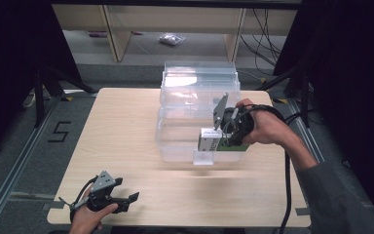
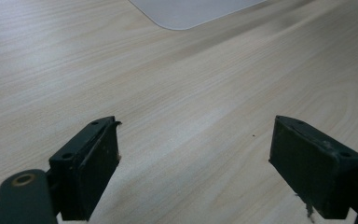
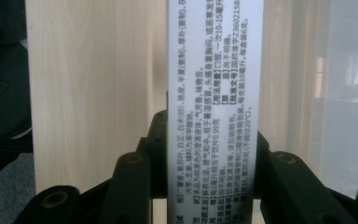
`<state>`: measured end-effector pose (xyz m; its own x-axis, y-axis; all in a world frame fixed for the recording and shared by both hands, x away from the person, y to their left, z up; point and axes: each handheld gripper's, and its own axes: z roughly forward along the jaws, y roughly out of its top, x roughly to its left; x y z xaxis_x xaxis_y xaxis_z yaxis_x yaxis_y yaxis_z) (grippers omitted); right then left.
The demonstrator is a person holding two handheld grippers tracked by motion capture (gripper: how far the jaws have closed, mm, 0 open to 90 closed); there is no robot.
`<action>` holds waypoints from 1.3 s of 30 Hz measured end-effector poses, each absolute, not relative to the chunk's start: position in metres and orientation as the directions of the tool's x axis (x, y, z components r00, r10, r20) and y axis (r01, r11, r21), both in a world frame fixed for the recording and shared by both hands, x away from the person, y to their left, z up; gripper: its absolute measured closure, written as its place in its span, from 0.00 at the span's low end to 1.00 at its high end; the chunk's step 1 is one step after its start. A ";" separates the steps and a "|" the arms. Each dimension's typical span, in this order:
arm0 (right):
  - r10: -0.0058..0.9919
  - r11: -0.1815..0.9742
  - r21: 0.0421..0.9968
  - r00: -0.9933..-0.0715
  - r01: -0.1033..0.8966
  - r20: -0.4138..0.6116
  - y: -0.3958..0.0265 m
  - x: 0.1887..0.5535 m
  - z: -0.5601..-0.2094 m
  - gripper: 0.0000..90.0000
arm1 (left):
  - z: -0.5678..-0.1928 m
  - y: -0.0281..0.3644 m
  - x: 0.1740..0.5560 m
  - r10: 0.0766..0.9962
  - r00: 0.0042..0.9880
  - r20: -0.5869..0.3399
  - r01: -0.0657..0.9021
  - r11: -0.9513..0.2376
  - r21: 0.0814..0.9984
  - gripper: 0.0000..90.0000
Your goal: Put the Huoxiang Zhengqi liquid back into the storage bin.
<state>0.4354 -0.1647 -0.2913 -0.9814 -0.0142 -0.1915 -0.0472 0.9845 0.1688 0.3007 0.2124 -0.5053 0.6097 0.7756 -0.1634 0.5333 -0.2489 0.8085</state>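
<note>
A long white box (image 1: 209, 140) printed with black text, with a green side, is held in my right gripper (image 1: 222, 136), which is shut on it at the front wall of the clear plastic bin (image 1: 197, 87). In the right gripper view the box (image 3: 212, 93) stands up between the two black jaws of the right gripper (image 3: 209, 144), with the pads pressed on both its sides. My left gripper (image 1: 129, 201) rests low at the table's front left corner. In its own view the left gripper (image 2: 193, 135) is open, with only bare wood between its fingers (image 2: 91, 163).
The light wooden table (image 1: 126, 131) carries the bin at its back middle; the bin's lid stands up behind it. A pale corner of the bin (image 2: 191, 9) shows far ahead of the left gripper. Dark stands and cables flank the table, and shelves stand beyond it.
</note>
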 end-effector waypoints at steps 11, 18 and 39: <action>0.036 0.986 0.167 -0.982 0.005 -0.183 -0.169 0.465 -0.297 0.72 | -0.505 0.214 0.301 0.771 0.616 -0.159 0.528 -0.255 0.810 0.17; 0.036 0.985 0.170 -0.984 0.006 -0.174 -0.172 0.489 -0.310 0.72 | -0.505 0.214 0.301 0.768 0.620 -0.160 0.526 -0.255 0.811 0.17; 0.069 0.988 0.142 -0.994 0.055 -0.090 -0.178 0.520 -0.354 0.72 | -0.506 0.214 0.301 0.768 0.619 -0.165 0.529 -0.253 0.810 0.17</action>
